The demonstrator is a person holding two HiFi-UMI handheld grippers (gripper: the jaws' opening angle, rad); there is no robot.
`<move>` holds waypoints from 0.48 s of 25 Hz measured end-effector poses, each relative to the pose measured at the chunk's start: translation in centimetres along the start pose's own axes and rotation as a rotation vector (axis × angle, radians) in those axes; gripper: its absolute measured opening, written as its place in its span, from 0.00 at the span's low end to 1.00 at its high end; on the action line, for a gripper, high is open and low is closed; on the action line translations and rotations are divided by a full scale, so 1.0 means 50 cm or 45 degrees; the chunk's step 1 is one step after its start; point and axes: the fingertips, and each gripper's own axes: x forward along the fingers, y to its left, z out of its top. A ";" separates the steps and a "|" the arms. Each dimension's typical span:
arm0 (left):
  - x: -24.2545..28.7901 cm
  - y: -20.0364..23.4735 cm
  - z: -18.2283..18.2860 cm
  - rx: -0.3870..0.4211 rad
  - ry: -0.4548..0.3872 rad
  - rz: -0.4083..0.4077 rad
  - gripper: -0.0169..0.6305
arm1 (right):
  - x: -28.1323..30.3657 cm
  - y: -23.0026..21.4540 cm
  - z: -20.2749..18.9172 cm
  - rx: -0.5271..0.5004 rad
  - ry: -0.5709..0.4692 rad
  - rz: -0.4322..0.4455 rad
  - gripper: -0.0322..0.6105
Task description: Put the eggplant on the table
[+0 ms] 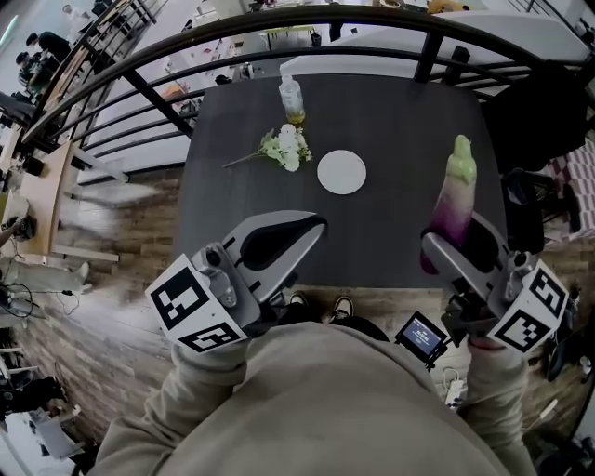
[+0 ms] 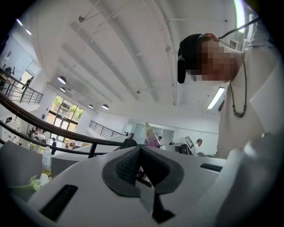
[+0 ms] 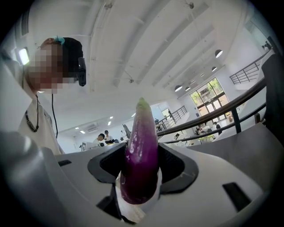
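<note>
A purple eggplant with a pale green tip stands upright over the right part of the dark table. My right gripper is shut on its lower half. In the right gripper view the eggplant fills the gap between the jaws of the right gripper, tip up. My left gripper hovers at the table's near edge on the left, jaws together and empty. In the left gripper view the left gripper has its pads meeting, and the eggplant shows small beyond them.
On the table lie a white plate, a bunch of white flowers and a clear bottle near the far edge. A black curved railing runs behind the table. A dark chair stands at the right.
</note>
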 end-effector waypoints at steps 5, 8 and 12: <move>0.018 0.040 -0.004 -0.042 0.011 -0.052 0.03 | 0.020 -0.024 0.009 0.003 0.003 -0.063 0.41; 0.029 0.073 0.008 -0.050 0.009 -0.103 0.03 | 0.049 -0.024 0.025 -0.026 -0.007 -0.086 0.41; 0.052 0.105 0.044 -0.021 0.003 -0.181 0.03 | 0.073 -0.023 0.060 -0.067 -0.021 -0.127 0.41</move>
